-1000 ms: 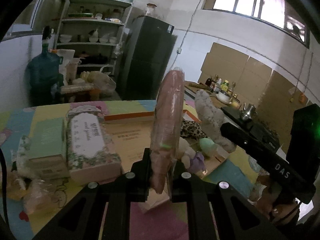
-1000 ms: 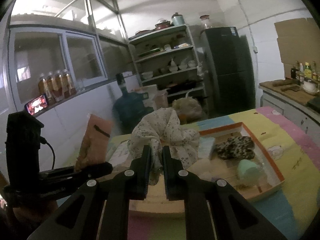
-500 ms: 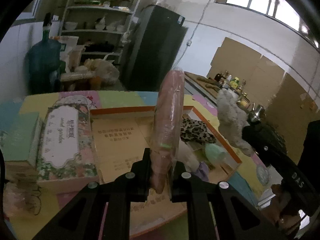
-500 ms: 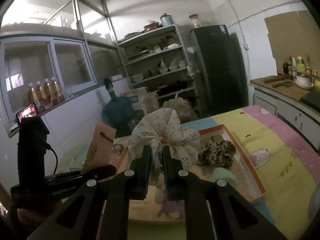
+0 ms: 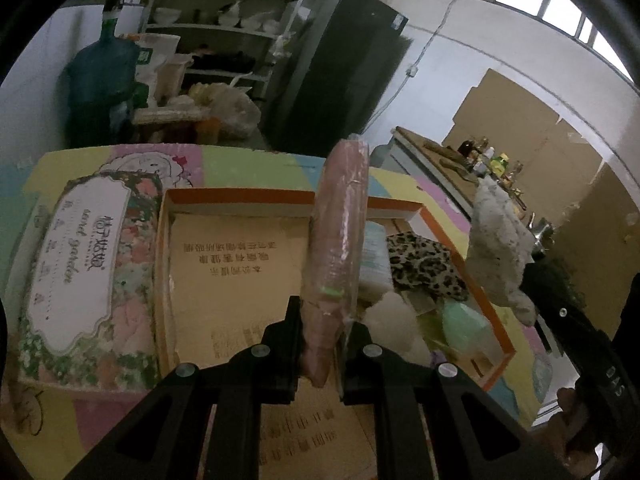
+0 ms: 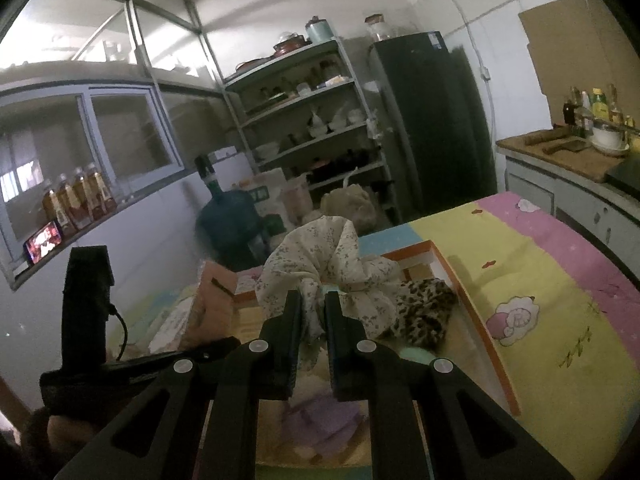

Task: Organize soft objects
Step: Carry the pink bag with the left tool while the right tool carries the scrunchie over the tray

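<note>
My left gripper is shut on a pink wrapped tissue pack and holds it upright above the open orange-rimmed cardboard box. My right gripper is shut on a white floral cloth and holds it over the same box. The cloth also shows at the right of the left wrist view. In the box lie a leopard-print cloth, a mint green item and a white soft item.
A floral tissue box lies left of the cardboard box on the pastel patchwork table cover. Behind stand a blue water jug, shelves, a dark fridge and a counter with bottles.
Both grippers have moved forward and lower over the cardboard box with their loads still held. The box now fills more of both views.
</note>
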Available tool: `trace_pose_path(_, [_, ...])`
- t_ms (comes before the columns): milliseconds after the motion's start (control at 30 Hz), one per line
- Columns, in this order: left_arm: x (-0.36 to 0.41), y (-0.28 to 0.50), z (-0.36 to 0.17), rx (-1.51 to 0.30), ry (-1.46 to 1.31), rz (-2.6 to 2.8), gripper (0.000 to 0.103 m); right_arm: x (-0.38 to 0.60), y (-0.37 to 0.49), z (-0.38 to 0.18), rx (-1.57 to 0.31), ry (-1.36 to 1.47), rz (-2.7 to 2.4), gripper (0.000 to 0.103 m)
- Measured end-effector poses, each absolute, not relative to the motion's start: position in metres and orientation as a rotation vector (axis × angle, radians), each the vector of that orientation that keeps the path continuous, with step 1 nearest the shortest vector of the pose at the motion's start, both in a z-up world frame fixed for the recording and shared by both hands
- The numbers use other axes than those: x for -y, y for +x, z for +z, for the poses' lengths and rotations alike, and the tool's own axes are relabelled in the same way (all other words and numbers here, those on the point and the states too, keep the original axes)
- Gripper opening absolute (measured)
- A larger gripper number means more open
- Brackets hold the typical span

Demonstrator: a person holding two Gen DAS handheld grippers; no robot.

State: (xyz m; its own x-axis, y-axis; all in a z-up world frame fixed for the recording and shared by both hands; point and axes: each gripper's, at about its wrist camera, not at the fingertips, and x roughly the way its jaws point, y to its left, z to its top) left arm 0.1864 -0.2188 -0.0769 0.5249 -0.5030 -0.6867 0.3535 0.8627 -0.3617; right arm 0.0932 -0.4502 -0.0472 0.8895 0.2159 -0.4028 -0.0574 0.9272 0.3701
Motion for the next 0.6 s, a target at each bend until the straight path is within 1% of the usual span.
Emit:
trace_pose_path(233, [0.226, 0.199, -0.09, -0.929, -0.202, -0.482, 0.014, 0.455, 0.107, -0.058, -0.48, 0.377, 0.162, 0.012])
trace_pose_path(600, [0.234, 0.21, -0.097, -0.974, -0.194, -0.461, 0.014, 0.455, 0.128, -0.077, -0.56, 0.385, 0.187, 0.012])
